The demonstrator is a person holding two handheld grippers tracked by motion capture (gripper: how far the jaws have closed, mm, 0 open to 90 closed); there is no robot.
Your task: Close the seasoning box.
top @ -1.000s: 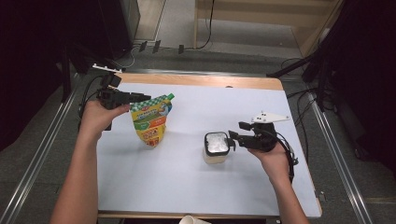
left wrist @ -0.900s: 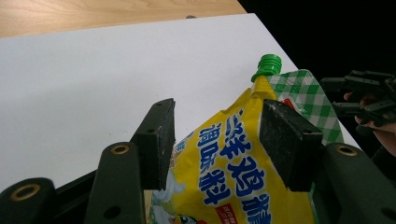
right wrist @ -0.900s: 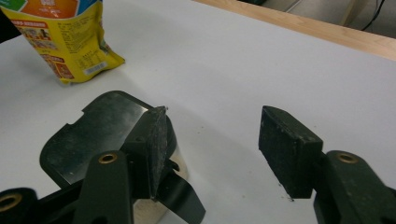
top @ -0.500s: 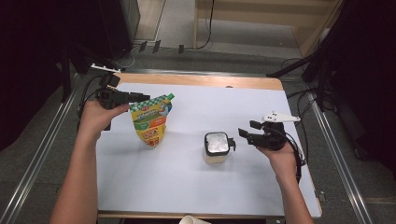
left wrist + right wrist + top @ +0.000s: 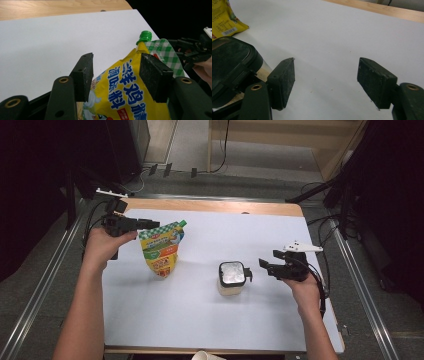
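A yellow seasoning pouch [image 5: 162,252] with a green cap [image 5: 183,223] stands on the white sheet at the left. My left gripper [image 5: 152,225] is shut on its top edge. The left gripper view has the pouch [image 5: 125,92] spanning the gap between the two pads of that gripper [image 5: 116,72]. A clear jar [image 5: 231,274] with a black-rimmed lid stands mid-table. My right gripper [image 5: 265,266] is just right of it; its jaws have just been opening and nothing is between them. In the right gripper view the jar [image 5: 229,57] sits left of the right gripper [image 5: 325,75], and the pouch's bottom [image 5: 224,20] shows far left.
The white sheet [image 5: 210,320] covers most of a wooden table whose bare strip [image 5: 215,206] runs along the back. A paper cup [image 5: 207,356] pokes in at the front edge. Metal rails [image 5: 45,285] flank both sides, and cables lie on the floor behind.
My right gripper has let go of the jar, opened, and drawn away to the right. The jar stays put. The left hand and pouch have not moved.
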